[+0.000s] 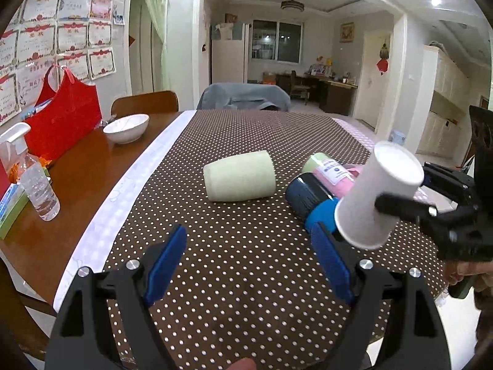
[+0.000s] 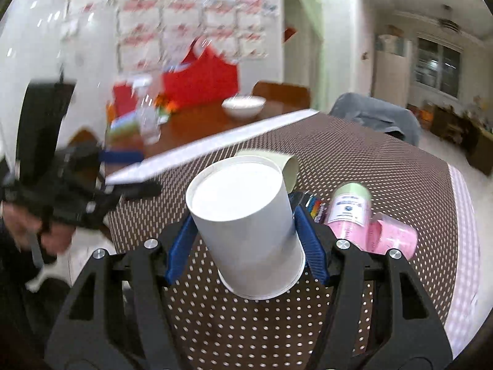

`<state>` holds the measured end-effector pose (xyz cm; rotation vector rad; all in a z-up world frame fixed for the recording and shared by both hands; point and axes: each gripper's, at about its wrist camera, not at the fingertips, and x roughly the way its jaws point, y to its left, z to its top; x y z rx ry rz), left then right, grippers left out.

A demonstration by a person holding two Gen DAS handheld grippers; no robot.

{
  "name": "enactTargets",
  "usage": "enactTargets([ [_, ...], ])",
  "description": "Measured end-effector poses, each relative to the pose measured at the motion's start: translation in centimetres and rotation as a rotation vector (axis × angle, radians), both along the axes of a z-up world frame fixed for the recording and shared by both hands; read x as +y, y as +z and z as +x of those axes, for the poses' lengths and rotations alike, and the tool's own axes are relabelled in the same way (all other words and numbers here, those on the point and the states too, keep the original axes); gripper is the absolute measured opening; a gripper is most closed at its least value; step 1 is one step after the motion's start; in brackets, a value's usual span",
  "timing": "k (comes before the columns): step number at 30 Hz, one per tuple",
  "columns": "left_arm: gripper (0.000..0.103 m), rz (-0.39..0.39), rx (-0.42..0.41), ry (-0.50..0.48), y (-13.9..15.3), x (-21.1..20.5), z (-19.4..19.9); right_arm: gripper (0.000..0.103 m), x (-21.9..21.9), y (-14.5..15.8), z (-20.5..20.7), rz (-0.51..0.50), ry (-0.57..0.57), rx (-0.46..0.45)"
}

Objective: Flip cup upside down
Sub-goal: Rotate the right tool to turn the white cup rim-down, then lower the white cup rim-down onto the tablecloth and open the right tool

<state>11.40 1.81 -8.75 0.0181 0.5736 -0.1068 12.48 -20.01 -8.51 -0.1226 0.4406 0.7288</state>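
Note:
My right gripper is shut on a white paper cup and holds it above the dotted tablecloth, base up and mouth tilted down. The same cup shows at the right of the left wrist view, held by the right gripper. My left gripper is open and empty over the tablecloth, left of the cup. A pale green cup lies on its side on the cloth ahead of the left gripper; its edge shows behind the white cup.
A dark blue cup, a pink cup and a labelled pink-green cup lie on the brown dotted tablecloth. On the bare wood at left stand a white bowl, a red bag and a plastic bottle.

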Motion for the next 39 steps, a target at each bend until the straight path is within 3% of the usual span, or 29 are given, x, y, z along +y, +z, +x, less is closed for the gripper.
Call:
enactTargets([
  [8,0.082,-0.006,-0.058,-0.007,1.1,-1.0,-3.1,0.062,-4.0,1.6,-2.8,0.241,-0.195,-0.012],
  [14,0.082,-0.002,-0.072,-0.018,1.3,-1.7,-4.4,0.062,-6.0,0.7,-4.1,0.324,-0.313,0.019],
  [18,0.082,-0.011,-0.065,-0.019,1.0,-1.6,-4.6,0.063,-5.6,-0.9,-4.3,0.308,-0.353,0.052],
  [39,0.082,-0.031,-0.071,-0.003,1.1,-0.5,-4.8,0.065,-0.5,-6.0,-4.0,0.153,-0.341,0.13],
])
